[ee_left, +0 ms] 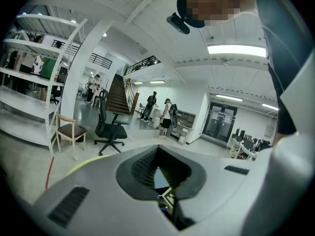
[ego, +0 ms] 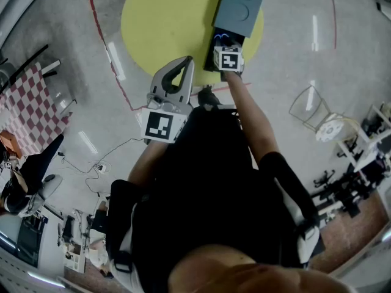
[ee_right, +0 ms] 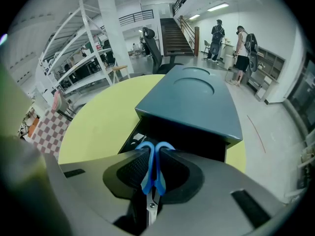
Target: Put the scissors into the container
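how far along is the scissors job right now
Done: the scissors are picked up, clamped in the right claw. In hand: they are held at the open front of the container. Left: get them inside and let go.

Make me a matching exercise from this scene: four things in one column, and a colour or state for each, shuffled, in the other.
Things:
1. scissors
2. container
3. round table
4. left claw

Colours or states:
A. yellow
B. shut, holding nothing
C. gripped in the right claw
D. blue-grey, standing on the round table

Pairs: 1-C, 2-D, 3-A, 4-B.
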A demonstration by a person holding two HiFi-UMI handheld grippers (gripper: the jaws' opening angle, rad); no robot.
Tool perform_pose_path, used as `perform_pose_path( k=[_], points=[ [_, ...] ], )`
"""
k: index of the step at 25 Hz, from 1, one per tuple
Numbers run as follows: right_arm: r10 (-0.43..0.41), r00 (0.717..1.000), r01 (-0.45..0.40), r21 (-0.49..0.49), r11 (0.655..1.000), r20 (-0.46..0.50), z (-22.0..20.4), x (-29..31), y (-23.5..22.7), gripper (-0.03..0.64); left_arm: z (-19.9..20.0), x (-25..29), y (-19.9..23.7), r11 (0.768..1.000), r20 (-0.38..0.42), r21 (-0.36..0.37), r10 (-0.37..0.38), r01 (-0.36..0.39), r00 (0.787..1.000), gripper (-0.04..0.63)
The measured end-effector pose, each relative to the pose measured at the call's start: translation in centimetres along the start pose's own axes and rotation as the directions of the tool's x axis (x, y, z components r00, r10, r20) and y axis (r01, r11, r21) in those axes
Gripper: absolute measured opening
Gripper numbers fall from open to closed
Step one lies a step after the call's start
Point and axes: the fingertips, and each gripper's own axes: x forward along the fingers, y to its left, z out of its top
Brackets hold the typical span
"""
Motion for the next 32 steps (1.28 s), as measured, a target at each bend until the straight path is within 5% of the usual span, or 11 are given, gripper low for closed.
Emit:
perform_pose_path(
  k=[19,24,32],
  points=[
    [0.031,0.995,-0.028,0.031,0.999,-0.091,-0.8,0.6,0.6,0.074,-0.3,-0.2,0.2,1.000,0.002,-0.011,0.022,-0.022,1.000,-0.014],
    [-0.038,0.998,0.037,-0.017,0.999,-0.059,0.0,0.5,-0.9,0.074,-0.5,-0.5,0.0,1.000,-0.001,-0.004,0.019,-0.019,1.000,-0.014],
    [-0.035,0.999,0.034,-0.011,0.999,-0.032,0.4,-0.4,-0.8,0.074,-0.3,-1.0,-0.4,1.000,0.008,0.000,0.016,-0.016,1.000,-0.014]
  ],
)
